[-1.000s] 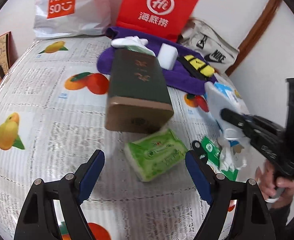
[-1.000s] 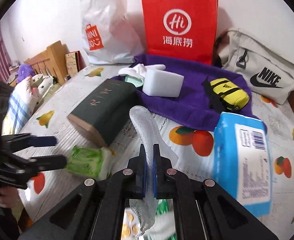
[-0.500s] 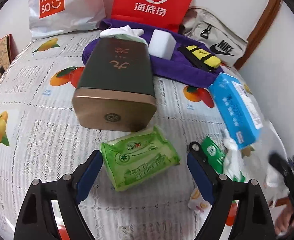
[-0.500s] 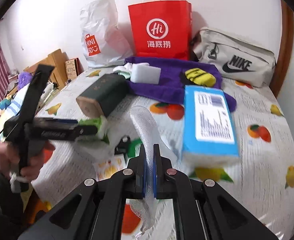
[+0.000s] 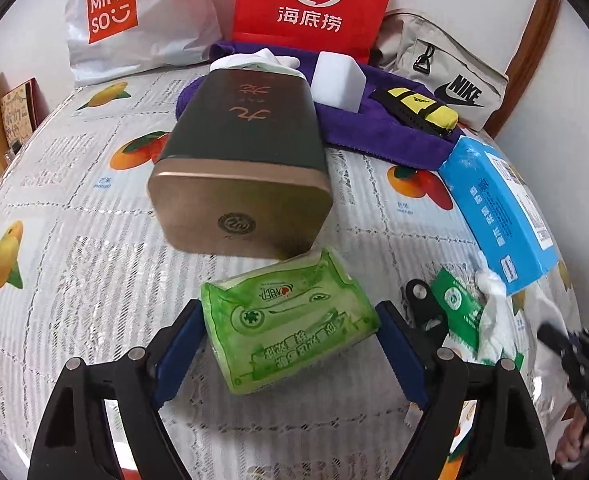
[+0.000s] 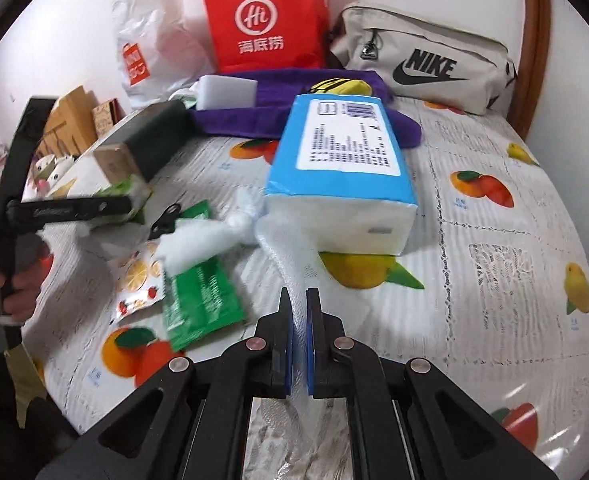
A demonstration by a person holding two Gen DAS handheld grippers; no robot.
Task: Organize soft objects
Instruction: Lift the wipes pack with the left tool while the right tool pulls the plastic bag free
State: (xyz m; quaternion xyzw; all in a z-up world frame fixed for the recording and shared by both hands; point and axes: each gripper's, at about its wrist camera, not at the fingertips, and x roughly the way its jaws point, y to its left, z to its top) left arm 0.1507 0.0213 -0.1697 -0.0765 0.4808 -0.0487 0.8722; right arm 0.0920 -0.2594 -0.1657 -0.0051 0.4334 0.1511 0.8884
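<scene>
From the left wrist, your left gripper (image 5: 290,344) straddles the green tissue pack (image 5: 288,328) near the tin (image 5: 246,168), jaws spread to take it — from the right wrist, your right gripper (image 6: 299,332) pinches white mesh (image 6: 284,256) beside the blue pack (image 6: 346,160).

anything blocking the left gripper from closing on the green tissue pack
Nothing visible does. The green tissue pack already lies between the left gripper's open blue pads, with no other thing in the gaps. The dark green box sits just beyond the pack, clear of the jaws.
</scene>
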